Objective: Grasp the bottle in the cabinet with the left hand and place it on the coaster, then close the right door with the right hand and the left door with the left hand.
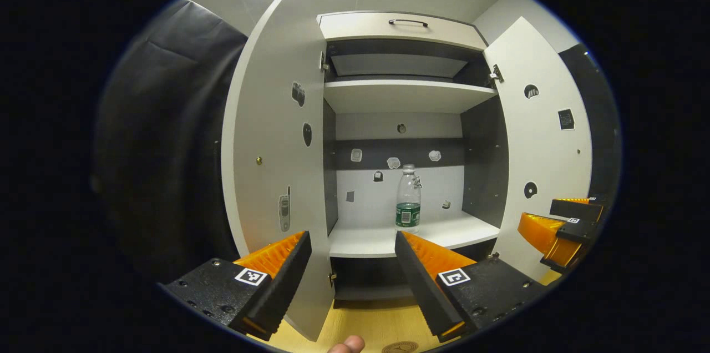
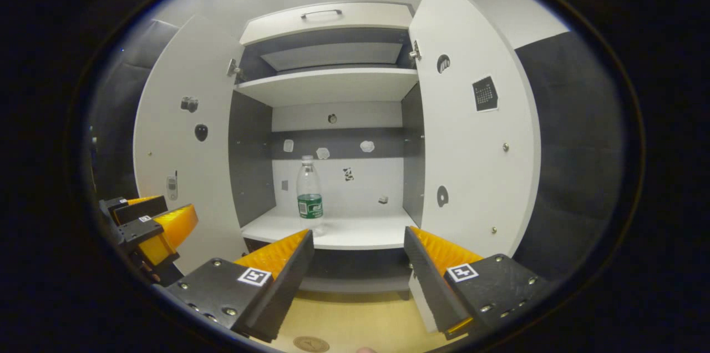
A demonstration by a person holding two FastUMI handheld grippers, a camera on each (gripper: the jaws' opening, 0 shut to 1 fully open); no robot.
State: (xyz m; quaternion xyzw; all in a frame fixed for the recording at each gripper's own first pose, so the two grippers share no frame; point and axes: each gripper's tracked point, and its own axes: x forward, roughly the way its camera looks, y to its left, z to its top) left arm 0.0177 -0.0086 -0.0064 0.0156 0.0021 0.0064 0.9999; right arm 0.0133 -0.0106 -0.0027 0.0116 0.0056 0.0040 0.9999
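Bottle: stands upright inside the cabinet, on the white lower shelf, clear with a green label band and a pale cap; untouched by either gripper. In the right gripper view it stands toward the left half of that shelf.
Cabinet: both doors swung wide open; an upper shelf above the bottle is bare, and a drawer front with a dark handle sits at the very top.
Left door: open, to the left of the bottle, with small picture stickers on its inner face.
Right door: open, to the right of the bottle (stickers here too, one a dark square).
Coaster: a round brownish disc on the wooden tabletop, below and in front of the cabinet, at the bottom rim of both views.
Left gripper: released, jaws spread wide and holding nothing, in front of the cabinet with the bottle seen just above its right finger.
Right gripper: likewise spread apart and empty, facing the cabinet's lower shelf, well short of the right door.
Fingertip: a bit of the person's finger shows at the bottom edge, beside the coaster.
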